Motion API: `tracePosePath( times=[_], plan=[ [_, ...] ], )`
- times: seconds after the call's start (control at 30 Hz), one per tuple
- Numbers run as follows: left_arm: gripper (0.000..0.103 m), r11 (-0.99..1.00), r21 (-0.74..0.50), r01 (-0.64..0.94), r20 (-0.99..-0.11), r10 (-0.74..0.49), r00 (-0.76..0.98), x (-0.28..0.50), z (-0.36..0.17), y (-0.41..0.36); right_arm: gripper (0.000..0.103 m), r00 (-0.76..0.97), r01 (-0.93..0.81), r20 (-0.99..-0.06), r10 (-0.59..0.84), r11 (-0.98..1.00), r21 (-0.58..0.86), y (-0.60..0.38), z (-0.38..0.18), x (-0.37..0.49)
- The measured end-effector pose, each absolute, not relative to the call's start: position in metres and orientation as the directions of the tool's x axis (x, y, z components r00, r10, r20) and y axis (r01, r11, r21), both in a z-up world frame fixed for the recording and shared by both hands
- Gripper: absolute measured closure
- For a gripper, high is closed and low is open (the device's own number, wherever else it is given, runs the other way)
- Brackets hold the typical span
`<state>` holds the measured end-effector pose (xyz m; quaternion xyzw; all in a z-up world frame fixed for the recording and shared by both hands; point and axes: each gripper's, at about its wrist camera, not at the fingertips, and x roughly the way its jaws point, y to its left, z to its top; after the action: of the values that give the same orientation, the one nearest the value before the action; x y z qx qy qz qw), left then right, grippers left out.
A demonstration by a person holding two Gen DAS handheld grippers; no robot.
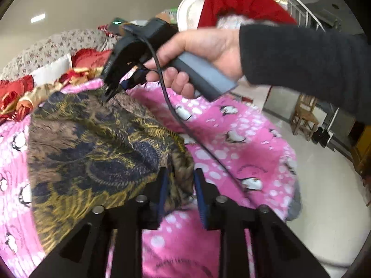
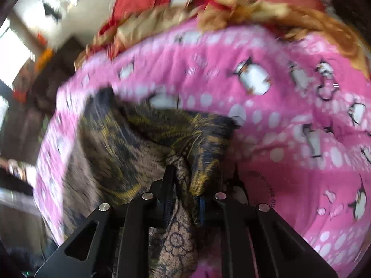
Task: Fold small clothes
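A brown garment (image 1: 92, 143) with dark blue and gold patterns lies crumpled on a pink penguin blanket (image 1: 231, 139). In the left wrist view my left gripper (image 1: 181, 185) stands over the garment's near corner. A fold of cloth lies between its blue pads (image 1: 163, 185), which stand slightly apart and do not clamp it. A hand (image 1: 204, 53) in a dark sleeve holds my right gripper (image 1: 110, 95) at the garment's far edge. In the blurred right wrist view my right gripper (image 2: 185, 185) is shut on a bunch of the garment (image 2: 116, 143), which it lifts off the blanket (image 2: 278, 115).
Red and gold bedding (image 1: 20, 102) and a floral cover (image 1: 58, 44) are heaped behind the blanket. The right gripper's black cable (image 1: 180, 120) hangs across the blanket. To the right are a pale tiled floor (image 1: 324, 185), a wooden chair (image 1: 303, 115) and a stair railing (image 1: 294, 4).
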<state>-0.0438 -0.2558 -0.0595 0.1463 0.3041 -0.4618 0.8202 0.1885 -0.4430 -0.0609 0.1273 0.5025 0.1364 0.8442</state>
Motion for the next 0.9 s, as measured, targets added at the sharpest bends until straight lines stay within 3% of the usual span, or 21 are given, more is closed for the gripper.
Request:
tracePosePath(
  times=[0.13, 0.23, 0.3, 0.33, 0.4, 0.53, 0.6, 0.67, 0.77, 0.9],
  plan=[
    [0.071, 0.553, -0.048, 0.832, -0.578, -0.694, 0.429, -0.057, -0.032, -0.211, 0.102, 0.620, -0.032, -0.732, 0.282, 0.942, 0.335, -0.470, -0.015, 0.147],
    [0.071, 0.661, -0.042, 0.750, -0.552, -0.641, 0.534, -0.035, -0.023, -0.179, 0.102, 0.655, -0.093, -0.692, 0.303, 0.941, 0.325, -0.457, 0.012, 0.102],
    [0.085, 0.743, -0.099, 0.662, -0.607, -0.572, 0.552, -0.002, -0.037, -0.165, 0.102, 0.626, -0.130, -0.721, 0.298, 0.951, 0.280, -0.431, 0.009, 0.069],
    [0.098, 0.759, -0.125, 0.639, -0.638, -0.554, 0.534, 0.010, -0.044, -0.163, 0.102, 0.615, -0.142, -0.737, 0.281, 0.958, 0.248, -0.417, 0.003, 0.056],
    [0.101, 0.795, -0.132, 0.591, -0.715, -0.490, 0.499, 0.026, -0.073, -0.161, 0.102, 0.601, -0.156, -0.764, 0.236, 0.972, 0.177, -0.386, -0.018, 0.030],
    [0.101, 0.798, -0.078, 0.597, -0.718, -0.460, 0.522, 0.020, -0.086, -0.165, 0.101, 0.552, -0.076, -0.815, 0.173, 0.985, 0.157, -0.368, -0.088, 0.015],
    [0.101, 0.814, -0.154, 0.560, -0.724, -0.478, 0.497, 0.024, -0.073, -0.159, 0.099, 0.618, -0.036, -0.757, 0.212, 0.970, 0.241, -0.379, -0.097, 0.007],
    [0.100, 0.819, -0.237, 0.523, -0.697, -0.518, 0.496, 0.029, -0.053, -0.154, 0.099, 0.591, -0.013, -0.771, 0.235, 0.959, 0.282, -0.388, -0.088, 0.009],
    [0.099, 0.823, -0.226, 0.522, -0.631, -0.532, 0.565, 0.047, -0.020, -0.161, 0.099, 0.641, -0.004, -0.748, 0.171, 0.975, 0.220, -0.392, -0.050, 0.015],
    [0.099, 0.859, -0.314, 0.405, -0.731, -0.491, 0.474, 0.117, -0.047, -0.180, 0.099, 0.679, 0.077, -0.730, 0.079, 0.981, 0.178, -0.386, -0.016, 0.047]
  ],
)
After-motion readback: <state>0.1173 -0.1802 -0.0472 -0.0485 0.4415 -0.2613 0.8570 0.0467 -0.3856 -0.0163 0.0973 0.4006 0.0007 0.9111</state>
